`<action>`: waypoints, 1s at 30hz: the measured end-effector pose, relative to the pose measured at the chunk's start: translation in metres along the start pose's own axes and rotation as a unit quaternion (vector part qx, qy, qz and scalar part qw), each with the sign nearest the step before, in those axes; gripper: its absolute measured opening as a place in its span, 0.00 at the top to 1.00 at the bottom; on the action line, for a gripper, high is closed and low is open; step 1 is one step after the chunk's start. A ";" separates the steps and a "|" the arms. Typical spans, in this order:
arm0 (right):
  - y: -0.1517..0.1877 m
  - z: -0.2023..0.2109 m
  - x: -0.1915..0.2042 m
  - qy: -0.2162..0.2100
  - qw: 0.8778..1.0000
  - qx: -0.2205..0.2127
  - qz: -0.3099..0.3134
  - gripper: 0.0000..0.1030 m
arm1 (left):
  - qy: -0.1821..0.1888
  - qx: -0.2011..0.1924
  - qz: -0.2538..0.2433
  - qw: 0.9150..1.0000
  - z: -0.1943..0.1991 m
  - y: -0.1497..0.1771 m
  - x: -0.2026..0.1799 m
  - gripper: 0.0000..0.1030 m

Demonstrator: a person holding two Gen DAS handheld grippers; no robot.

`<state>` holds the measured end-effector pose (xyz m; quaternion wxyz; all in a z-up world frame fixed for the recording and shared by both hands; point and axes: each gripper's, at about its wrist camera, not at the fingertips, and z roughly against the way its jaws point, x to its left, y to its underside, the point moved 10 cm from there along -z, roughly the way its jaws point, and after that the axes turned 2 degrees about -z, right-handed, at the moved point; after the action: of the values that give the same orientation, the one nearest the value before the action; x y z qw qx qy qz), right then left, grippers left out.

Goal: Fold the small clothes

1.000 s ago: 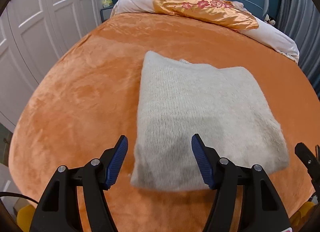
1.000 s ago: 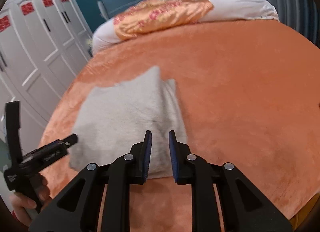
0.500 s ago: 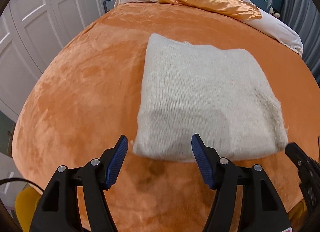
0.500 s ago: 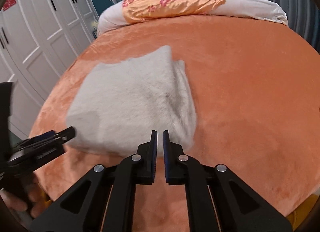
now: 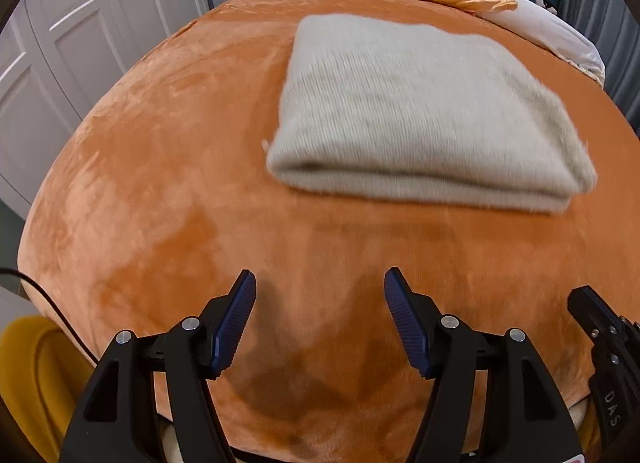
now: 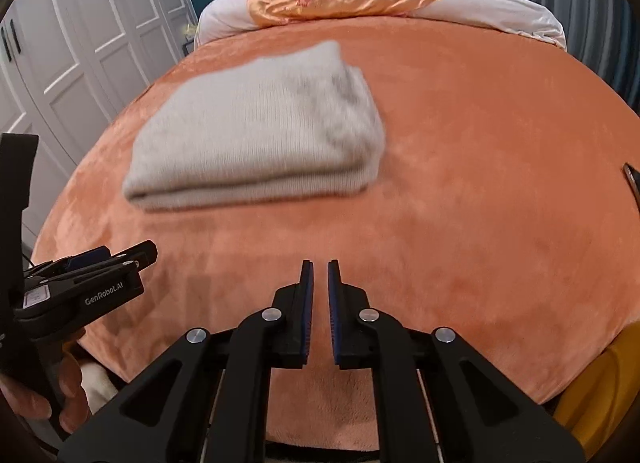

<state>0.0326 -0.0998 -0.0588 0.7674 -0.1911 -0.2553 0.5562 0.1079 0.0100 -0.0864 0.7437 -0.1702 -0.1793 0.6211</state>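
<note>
Folding: looks done; your grey knit garment [image 5: 424, 111] lies as a neat rectangle, mid orange plush bed [image 5: 160, 183].
Grippers: left hand-held gripper [image 5: 320, 319] spread wide, right hand-held gripper [image 6: 319, 303] nearly closed, both empty.
Left: nothing visible, maybe another item.

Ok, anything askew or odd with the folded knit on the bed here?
Nothing stands out. The cream sweater lies folded in a tidy rectangle on the orange blanket, and neither the left gripper nor the right gripper touches it.

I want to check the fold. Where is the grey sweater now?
The folded grey sweater lies on the orange blanket, ahead of both claws and touching neither, with the pillows beyond it.
</note>
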 end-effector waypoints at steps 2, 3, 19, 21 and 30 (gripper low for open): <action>0.009 -0.007 0.000 0.000 1.000 0.006 0.000 0.88 | -0.003 -0.003 -0.002 1.000 -0.002 0.006 -0.002 0.37; 0.011 -0.009 0.000 -0.002 1.000 0.006 0.000 0.85 | -0.006 -0.010 -0.004 1.000 -0.002 0.007 -0.003 0.36; 0.017 -0.011 0.007 0.031 0.999 -0.008 0.027 0.68 | -0.018 -0.041 -0.011 0.999 -0.004 0.010 -0.010 0.23; 0.019 -0.010 0.012 0.032 0.999 -0.008 0.027 0.65 | -0.018 -0.042 -0.010 0.999 -0.003 0.011 -0.012 0.23; 0.018 -0.007 0.008 0.049 0.998 -0.015 0.021 0.55 | -0.024 -0.045 -0.009 0.999 -0.003 0.011 -0.011 0.19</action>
<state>0.0252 -0.0871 -0.0731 0.7642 -0.2348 -0.2212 0.5585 0.0976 0.0006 -0.0947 0.7363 -0.1868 -0.2267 0.6096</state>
